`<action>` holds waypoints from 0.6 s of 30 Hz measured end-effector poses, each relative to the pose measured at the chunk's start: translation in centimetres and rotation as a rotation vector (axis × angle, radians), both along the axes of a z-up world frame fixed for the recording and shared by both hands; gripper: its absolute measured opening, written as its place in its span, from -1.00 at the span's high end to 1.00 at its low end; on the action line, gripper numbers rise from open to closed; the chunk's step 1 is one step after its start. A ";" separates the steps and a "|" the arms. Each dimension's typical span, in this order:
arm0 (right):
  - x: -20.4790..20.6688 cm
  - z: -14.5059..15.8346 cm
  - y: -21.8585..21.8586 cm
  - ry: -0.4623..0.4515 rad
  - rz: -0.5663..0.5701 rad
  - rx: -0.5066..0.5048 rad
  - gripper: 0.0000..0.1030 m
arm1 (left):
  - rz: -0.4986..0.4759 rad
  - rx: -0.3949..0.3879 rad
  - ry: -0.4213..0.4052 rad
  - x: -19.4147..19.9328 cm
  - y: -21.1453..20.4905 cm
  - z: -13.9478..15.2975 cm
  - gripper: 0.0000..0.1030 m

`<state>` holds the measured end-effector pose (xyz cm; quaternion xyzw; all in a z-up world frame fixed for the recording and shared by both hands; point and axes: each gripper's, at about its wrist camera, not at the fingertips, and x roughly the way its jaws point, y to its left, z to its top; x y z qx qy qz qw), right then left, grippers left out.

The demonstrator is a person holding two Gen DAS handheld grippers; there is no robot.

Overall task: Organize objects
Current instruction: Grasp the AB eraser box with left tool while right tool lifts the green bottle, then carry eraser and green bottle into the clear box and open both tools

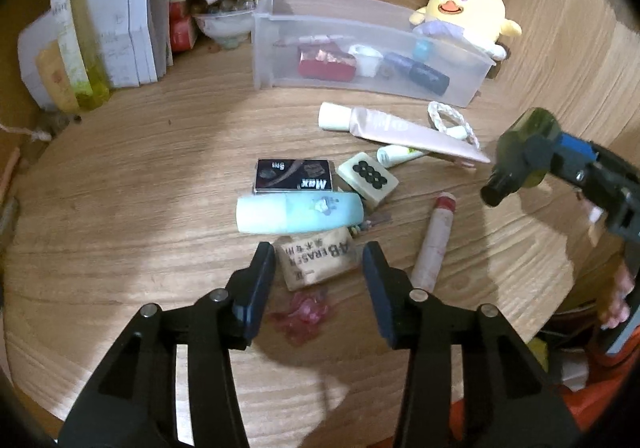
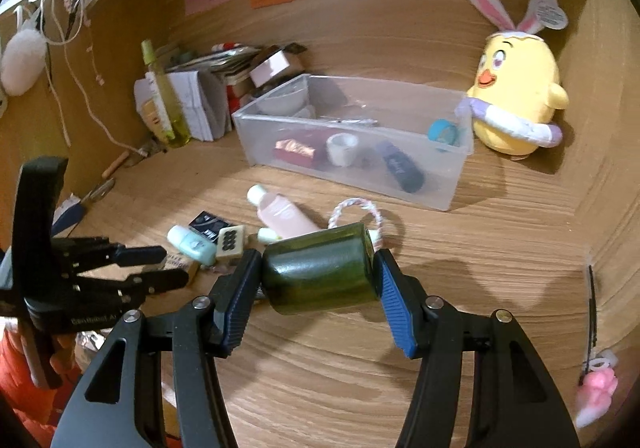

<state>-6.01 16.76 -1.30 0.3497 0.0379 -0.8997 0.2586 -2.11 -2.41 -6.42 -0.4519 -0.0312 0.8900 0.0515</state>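
Currently right tool [image 2: 318,272] clamped on dark green bottle [image 2: 320,274], above counter [image 2: 460,308]. Left tool [image 1: 319,260] wide open, empty, straddling eraser [image 1: 318,260]; clear bin [image 1: 360,48] at 12 o'clock.

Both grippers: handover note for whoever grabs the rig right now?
Right gripper: shut on the green bottle, held above the desk.
Left gripper: open, empty, fingers either side of the eraser.
Clear bin: already holds a red box, white cup, dark tube and blue item.
Left loose on the desk: pink tube, teal bottle, mahjong tile, Max box, red-capped stick, rope ring.
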 end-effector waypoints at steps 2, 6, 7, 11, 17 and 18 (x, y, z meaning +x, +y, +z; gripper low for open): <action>-0.2 0.0 0.4 0.001 -0.013 -0.006 -0.05 | -0.005 -0.003 0.005 0.0 0.1 0.0 0.16; -0.5 0.1 1.2 0.000 -0.032 -0.019 -0.05 | -0.004 -0.003 0.017 0.0 0.0 0.5 0.16; -0.7 0.2 1.3 0.000 -0.037 -0.023 -0.05 | -0.001 -0.003 0.022 0.1 0.0 0.7 0.16; -1.0 0.6 1.9 0.013 -0.051 -0.033 -0.05 | 0.004 0.011 0.053 0.1 -0.2 2.2 0.16; -1.5 1.8 2.5 0.048 -0.070 -0.054 -0.05 | 0.009 0.012 0.110 -0.7 -0.3 4.6 0.16; -1.7 1.9 2.6 0.053 -0.074 -0.056 -0.05 | 0.010 0.014 0.119 -0.9 -0.3 4.9 0.16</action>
